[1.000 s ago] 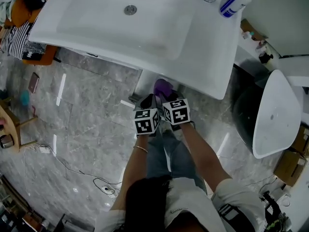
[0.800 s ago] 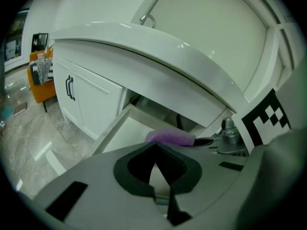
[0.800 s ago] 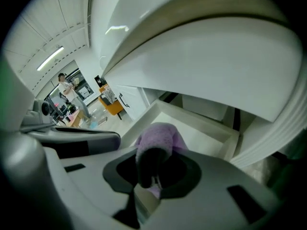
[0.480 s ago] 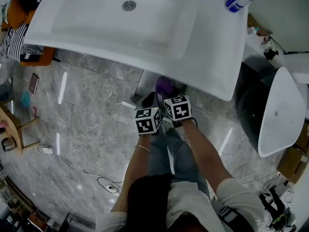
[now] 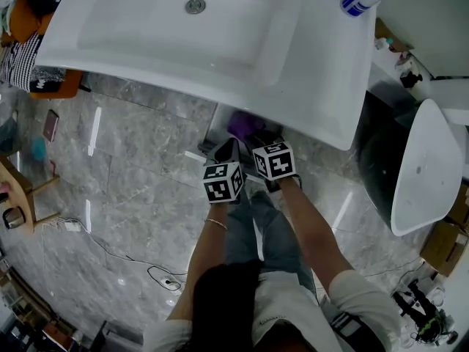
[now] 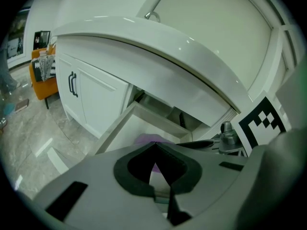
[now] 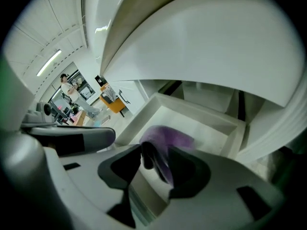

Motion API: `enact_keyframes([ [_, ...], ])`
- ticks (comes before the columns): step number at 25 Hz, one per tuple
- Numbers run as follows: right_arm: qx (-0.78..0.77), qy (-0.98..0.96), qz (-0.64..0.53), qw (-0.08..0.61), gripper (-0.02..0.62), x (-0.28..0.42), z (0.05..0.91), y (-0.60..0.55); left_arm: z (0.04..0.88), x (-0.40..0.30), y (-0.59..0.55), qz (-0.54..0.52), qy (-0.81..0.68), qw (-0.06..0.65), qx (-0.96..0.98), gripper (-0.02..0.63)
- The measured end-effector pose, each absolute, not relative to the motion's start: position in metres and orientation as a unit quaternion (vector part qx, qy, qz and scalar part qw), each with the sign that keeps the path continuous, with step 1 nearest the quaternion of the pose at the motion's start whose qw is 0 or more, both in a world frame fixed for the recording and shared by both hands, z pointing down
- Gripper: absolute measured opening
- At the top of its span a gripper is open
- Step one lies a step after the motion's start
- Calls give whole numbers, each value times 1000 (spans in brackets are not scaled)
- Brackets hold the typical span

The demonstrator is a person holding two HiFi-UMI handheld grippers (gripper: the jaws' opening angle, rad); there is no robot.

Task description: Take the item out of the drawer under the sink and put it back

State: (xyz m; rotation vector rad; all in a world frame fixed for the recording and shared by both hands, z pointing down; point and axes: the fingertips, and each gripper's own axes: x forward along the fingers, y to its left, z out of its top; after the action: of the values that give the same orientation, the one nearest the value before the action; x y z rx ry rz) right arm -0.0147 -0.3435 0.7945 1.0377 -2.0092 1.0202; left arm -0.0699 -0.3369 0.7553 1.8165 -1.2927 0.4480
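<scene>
The right tongs have just been opening. Now they stand partly wide, with the purple thing between them, and they do not seem to press on it. The purple thing lies in the open drawer under the sink. In the head view it sits a little further in under the sink's edge than it did a moment ago. The left tongs have their tips together and hold nothing. They hang just beside the right tongs, over the front of the drawer. It looks like the purple thing is back in its place. What seems left is to pull the right tongs away without dragging it along, and then push the drawer shut.
</scene>
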Motion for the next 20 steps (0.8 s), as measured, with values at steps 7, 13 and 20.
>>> enact_keyframes([
  [7, 381, -782, 376, 318, 264, -14, 774, -334, 744, -66, -338, 178, -521, 407, 729, 5],
  [13, 400, -783, 399, 262, 273, -10, 736, -332, 723, -66, -338, 168, -535, 404, 723, 5],
  [20, 400, -799, 370, 254, 273, -7, 699, -333, 688, -72, -332, 156, -543, 392, 726, 5],
])
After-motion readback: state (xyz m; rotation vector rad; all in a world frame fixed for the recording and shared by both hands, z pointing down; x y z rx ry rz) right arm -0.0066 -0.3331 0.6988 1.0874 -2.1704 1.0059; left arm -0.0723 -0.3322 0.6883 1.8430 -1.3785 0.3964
